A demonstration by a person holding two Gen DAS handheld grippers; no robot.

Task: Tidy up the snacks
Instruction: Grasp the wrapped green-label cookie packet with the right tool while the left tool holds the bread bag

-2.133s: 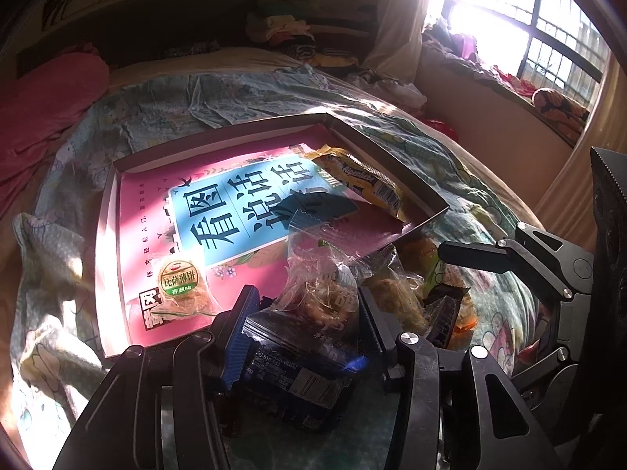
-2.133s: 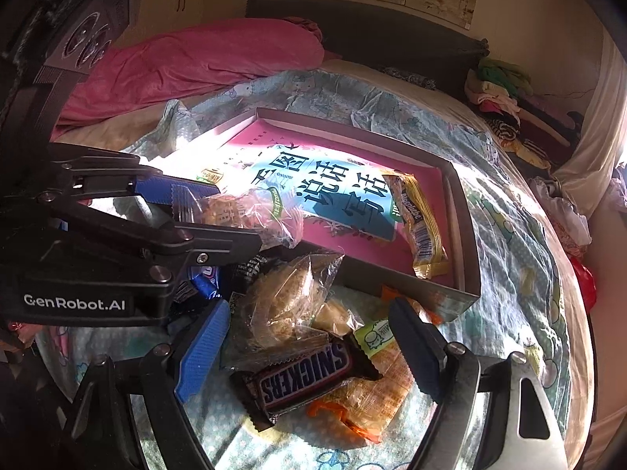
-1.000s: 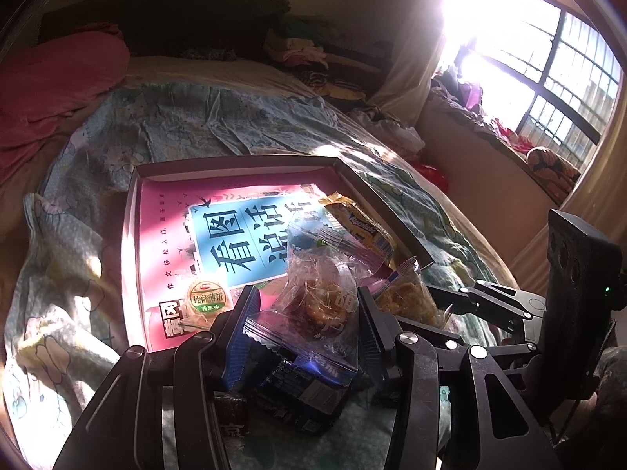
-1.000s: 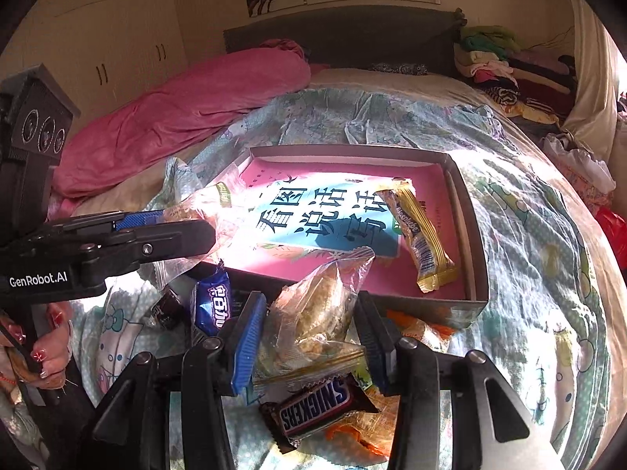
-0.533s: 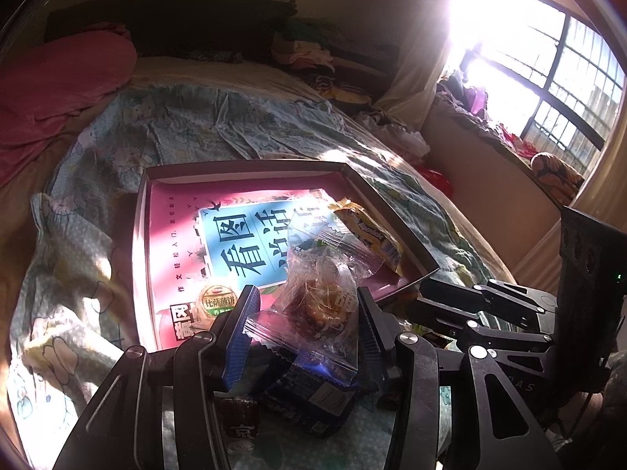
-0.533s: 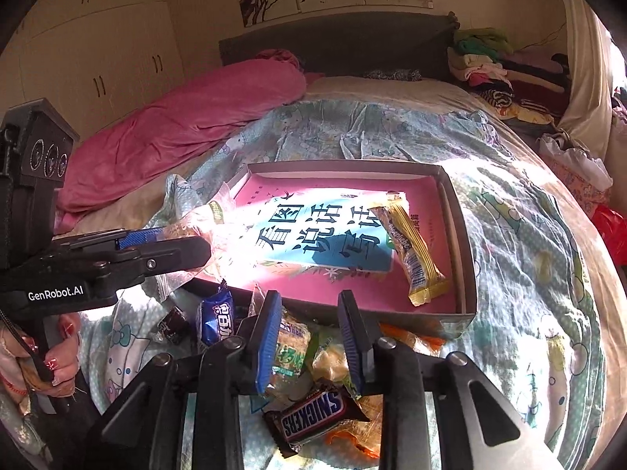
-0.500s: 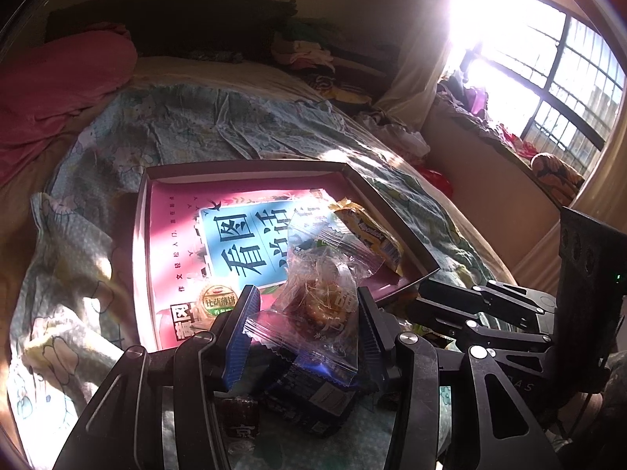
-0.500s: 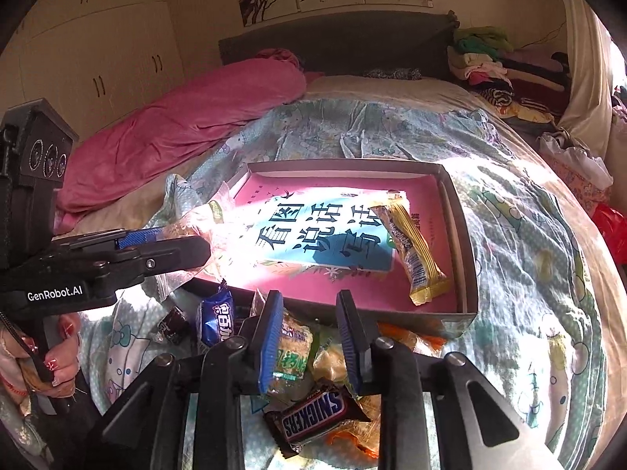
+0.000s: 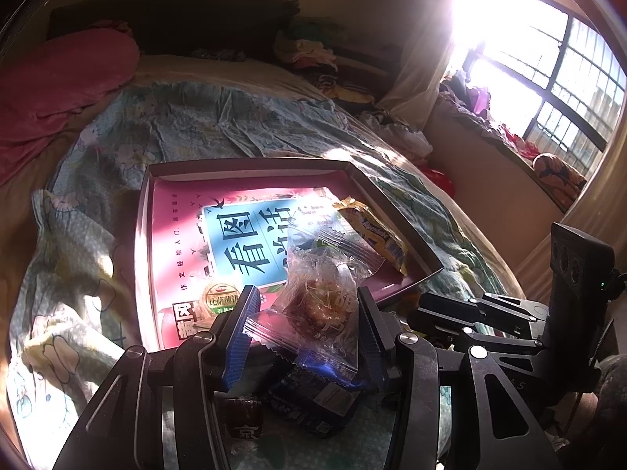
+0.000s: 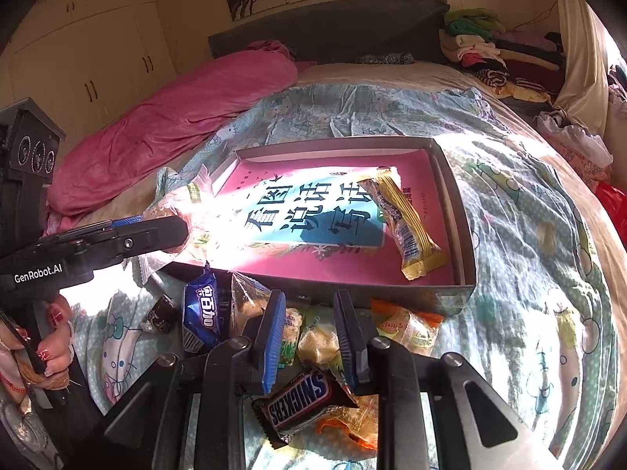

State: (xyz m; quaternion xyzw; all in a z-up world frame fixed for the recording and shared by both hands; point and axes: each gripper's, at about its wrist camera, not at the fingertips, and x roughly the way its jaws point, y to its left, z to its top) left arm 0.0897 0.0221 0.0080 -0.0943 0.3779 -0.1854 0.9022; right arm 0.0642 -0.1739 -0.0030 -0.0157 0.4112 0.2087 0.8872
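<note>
My left gripper (image 9: 303,337) is shut on a clear packet with a brown pastry (image 9: 317,305), held above the near edge of the shallow box (image 9: 145,235). The box holds a pink and blue book, a yellow snack bar (image 10: 403,227) and a round green-labelled packet (image 9: 219,299). In the right wrist view the left gripper (image 10: 176,223) hangs at the box's left corner. My right gripper (image 10: 309,337) stands narrow over the loose pile in front of the box, shut on a small clear green-labelled packet (image 10: 290,337). A Snickers bar (image 10: 298,399) lies just below it.
Loose snacks lie on the bedspread: a blue packet (image 10: 202,313), an orange-edged packet (image 10: 403,325), a dark candy (image 10: 158,315) and a clear pastry bag (image 10: 243,297). A pink duvet (image 10: 168,117) lies at the back left. A hand (image 10: 47,337) holds the left gripper's handle.
The right jaws have narrowed from a wide stand around a tall clear bag to a close grip on a small packet. The left gripper keeps its packet and has not moved.
</note>
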